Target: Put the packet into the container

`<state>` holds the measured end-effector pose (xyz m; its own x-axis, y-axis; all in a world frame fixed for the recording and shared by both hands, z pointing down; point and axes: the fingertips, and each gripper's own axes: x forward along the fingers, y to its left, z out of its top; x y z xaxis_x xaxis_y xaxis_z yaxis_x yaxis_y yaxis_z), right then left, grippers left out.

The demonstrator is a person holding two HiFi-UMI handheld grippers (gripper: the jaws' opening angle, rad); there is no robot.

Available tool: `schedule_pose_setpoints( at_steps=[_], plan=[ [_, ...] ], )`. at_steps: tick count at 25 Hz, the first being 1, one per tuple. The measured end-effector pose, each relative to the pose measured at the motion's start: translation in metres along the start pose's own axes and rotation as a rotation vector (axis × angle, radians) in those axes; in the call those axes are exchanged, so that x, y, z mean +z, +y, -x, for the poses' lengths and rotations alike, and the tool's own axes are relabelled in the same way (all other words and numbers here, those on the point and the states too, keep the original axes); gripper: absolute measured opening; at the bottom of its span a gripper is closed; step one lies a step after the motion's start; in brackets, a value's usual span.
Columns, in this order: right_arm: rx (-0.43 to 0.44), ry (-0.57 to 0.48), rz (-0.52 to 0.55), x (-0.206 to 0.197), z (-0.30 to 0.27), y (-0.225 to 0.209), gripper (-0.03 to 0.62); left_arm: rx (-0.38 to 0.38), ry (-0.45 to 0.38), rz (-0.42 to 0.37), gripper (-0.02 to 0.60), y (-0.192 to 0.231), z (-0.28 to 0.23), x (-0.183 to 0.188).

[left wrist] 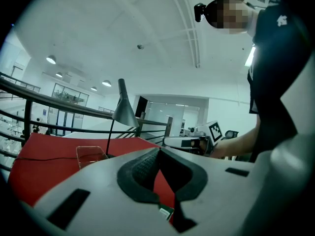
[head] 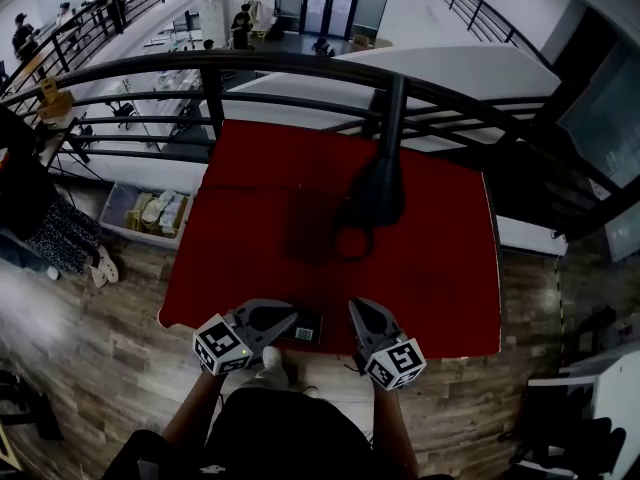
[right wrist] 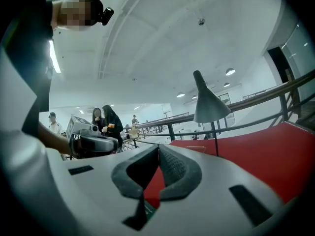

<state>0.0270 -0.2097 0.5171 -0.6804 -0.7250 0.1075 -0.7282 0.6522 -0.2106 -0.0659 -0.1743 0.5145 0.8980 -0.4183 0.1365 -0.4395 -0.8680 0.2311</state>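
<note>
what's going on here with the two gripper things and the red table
A person holds a gripper in each hand at the near edge of a red table. The left gripper and right gripper are both shut and empty, either side of a dark packet lying on the table. The clear container sits farther back by the lamp and looks empty.

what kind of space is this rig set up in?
Probably a mezzanine or upper walkway in a large open lab or office hall. The red-covered table stands against a black railing, and beyond it a lower floor with desks and people shows. There is a wood floor underfoot.
</note>
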Motion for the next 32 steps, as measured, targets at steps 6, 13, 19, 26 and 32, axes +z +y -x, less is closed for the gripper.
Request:
schedule_pose_setpoints(
  at_steps=[6, 13, 19, 26, 32],
  plan=[
    [0.005, -0.035, -0.012, 0.004, -0.032, 0.003, 0.021, 0.012, -0.009, -0.010, 0.009, 0.038, 0.011, -0.001],
    [-0.017, -0.018, -0.022, 0.002, -0.047, -0.010, 0.021, -0.031, 0.011, -0.005, 0.009, 0.054, -0.001, 0.003],
    [-0.014, -0.016, -0.018, 0.014, -0.044, -0.033, 0.021, -0.086, 0.154, -0.086, 0.011, 0.051, -0.025, -0.022],
    [-0.004, -0.004, -0.060, 0.000, -0.043, -0.057, 0.021, -0.251, 0.532, -0.204, 0.313, 0.035, -0.040, -0.104],
    [0.001, 0.016, -0.062, -0.007, -0.038, -0.065, 0.021, -0.422, 0.943, -0.529, 0.525, 0.031, -0.039, -0.190]
  ],
)
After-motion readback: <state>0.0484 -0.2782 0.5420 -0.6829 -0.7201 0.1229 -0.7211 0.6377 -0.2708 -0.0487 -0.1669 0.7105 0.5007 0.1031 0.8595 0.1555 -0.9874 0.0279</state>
